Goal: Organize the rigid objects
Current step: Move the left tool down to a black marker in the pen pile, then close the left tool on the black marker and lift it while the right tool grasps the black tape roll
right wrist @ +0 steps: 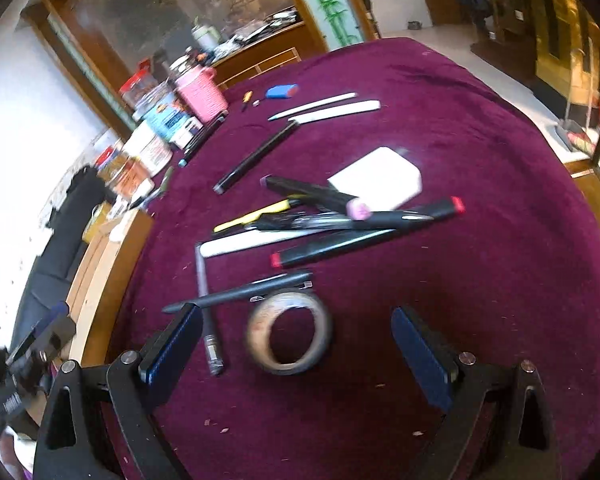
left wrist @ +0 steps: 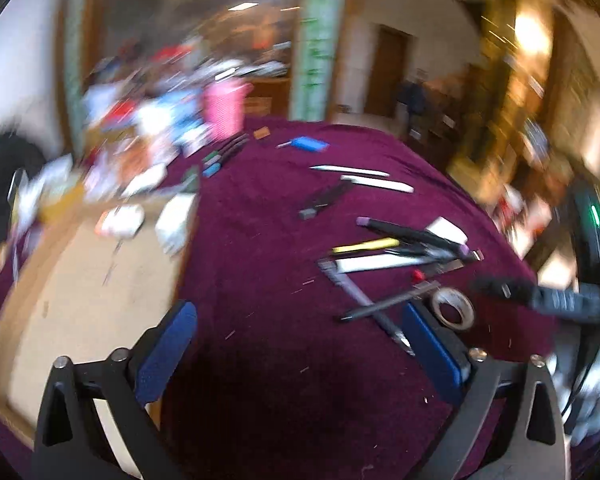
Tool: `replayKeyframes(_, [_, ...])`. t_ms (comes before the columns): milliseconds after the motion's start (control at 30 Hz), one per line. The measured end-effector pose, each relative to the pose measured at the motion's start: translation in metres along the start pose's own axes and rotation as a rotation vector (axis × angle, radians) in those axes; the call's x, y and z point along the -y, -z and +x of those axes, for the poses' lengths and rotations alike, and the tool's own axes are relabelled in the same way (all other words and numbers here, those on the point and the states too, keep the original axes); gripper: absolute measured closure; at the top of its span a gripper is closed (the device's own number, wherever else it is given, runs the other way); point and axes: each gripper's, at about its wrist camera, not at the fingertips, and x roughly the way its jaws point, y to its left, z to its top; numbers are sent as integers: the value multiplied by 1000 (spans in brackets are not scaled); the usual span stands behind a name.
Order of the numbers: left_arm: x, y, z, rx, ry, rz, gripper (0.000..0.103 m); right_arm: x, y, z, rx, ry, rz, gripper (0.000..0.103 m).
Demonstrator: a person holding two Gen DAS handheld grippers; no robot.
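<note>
The right tool (right wrist: 296,344) was held wide apart and empty, low in the right wrist view, with the tape roll (right wrist: 290,332) lying flat on the surface (right wrist: 480,160) between its fingers but touched by neither. The left tool (left wrist: 300,344) was also spread and grasped nothing; only bare cloth was seen between its fingers, in a strongly blurred picture.

The pile of pens (right wrist: 320,216), with a white card (right wrist: 380,178) under it, was found in the middle of the right wrist view, just above the roll. A grey pen (right wrist: 240,294) lay touching or almost touching the upper edge of the roll, and a thin silver pen (right wrist: 208,320) lay just beside the left finger (right wrist: 172,344).

Several risks could be judged from this. If the right tool were closed on the roll, the grey pen could be caught together with it, or be pushed into the pile. The silver pen could be knocked by the left finger and rolled toward the surface edge at the lower left. Because the roll was flat and round, it could slip out between the pads. The two tools were near each other, as seen at the right of the left wrist view, so a collision could be caused.
</note>
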Motion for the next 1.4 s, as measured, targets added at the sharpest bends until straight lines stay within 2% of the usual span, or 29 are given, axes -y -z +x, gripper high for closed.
replayKeyframes(33, [18, -2, 5, -1, 44, 97, 19, 7, 0, -2, 11, -4, 19, 5])
replayKeyframes(67, [33, -4, 10, -16, 96, 172, 36, 16, -2, -3, 31, -11, 45, 5])
replayKeyframes(100, [48, -5, 20, -51, 147, 248, 59, 21, -4, -3, 45, -14, 60, 5])
replayKeyframes(167, [66, -7, 42, -134, 184, 331, 78, 33, -5, -4, 69, -19, 96, 5])
replayKeyframes(333, [81, -17, 75, -206, 207, 459, 78, 54, -3, -6, 73, -112, 188, 5])
replayKeyframes(400, [85, -21, 90, -266, 232, 495, 78, 56, -2, -5, 69, -138, 201, 5])
replayKeyframes(533, [96, -11, 112, -338, 227, 586, 78, 55, -1, -4, 61, -161, 207, 5])
replayKeyframes(600, [101, -5, 120, -351, 194, 649, 78, 57, 0, -6, 64, -172, 207, 5])
replayKeyframes(700, [101, -9, 122, -369, 203, 628, 85, 58, 0, -4, 56, -181, 213, 5])
replayKeyframes(833, [97, -11, 122, -353, 194, 561, 86, 60, -1, -2, 47, -173, 222, 5])
replayKeyframes(967, [81, -15, 114, -326, 219, 413, 90, 59, -1, 0, 42, -168, 217, 5])
replayKeyframes(1033, [71, -16, 100, -295, 237, 344, 94, 58, -1, 0, 39, -163, 209, 5])
replayKeyframes(1133, [56, -14, 73, -243, 273, 264, 94, 52, -2, 2, 26, -139, 177, 5])
replayKeyframes(1300, [20, -13, 17, -143, 302, 135, 94, 18, -3, 6, 0, -25, 17, 6])
replayKeyframes(1367, [7, -13, 5, -118, 309, 95, 94, 3, -2, 8, 1, 57, -58, 12])
replayKeyframes(1400, [-3, -12, -3, -103, 304, 69, 94, -2, -1, 8, 7, 98, -88, 29])
